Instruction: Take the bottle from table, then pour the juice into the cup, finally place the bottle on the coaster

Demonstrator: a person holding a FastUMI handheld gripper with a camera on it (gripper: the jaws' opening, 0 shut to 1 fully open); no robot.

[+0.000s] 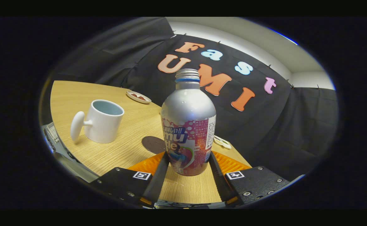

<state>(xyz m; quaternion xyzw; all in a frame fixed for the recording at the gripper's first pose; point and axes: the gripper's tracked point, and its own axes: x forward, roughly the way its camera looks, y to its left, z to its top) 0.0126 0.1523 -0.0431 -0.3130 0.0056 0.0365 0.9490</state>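
A silver bottle [188, 125] with a pink and white label stands upright between my fingers, its threaded neck uncapped above a blue ring. My gripper [188, 161] is shut on its lower body, one finger [160, 169] pressing each side. Whether its base touches the wooden table [127, 150] I cannot tell. A white cup [103, 121] with a knob-like handle stands ahead and to the left, with nothing visible inside. A dark round coaster [153, 144] lies flat on the table between the cup and the bottle, just beyond the left finger.
A small oval dish [138, 96] with something brown in it sits at the table's far edge, beyond the cup. A small pale object [222, 142] lies just right of the bottle near the table's right edge. Black cloth walls the booth behind.
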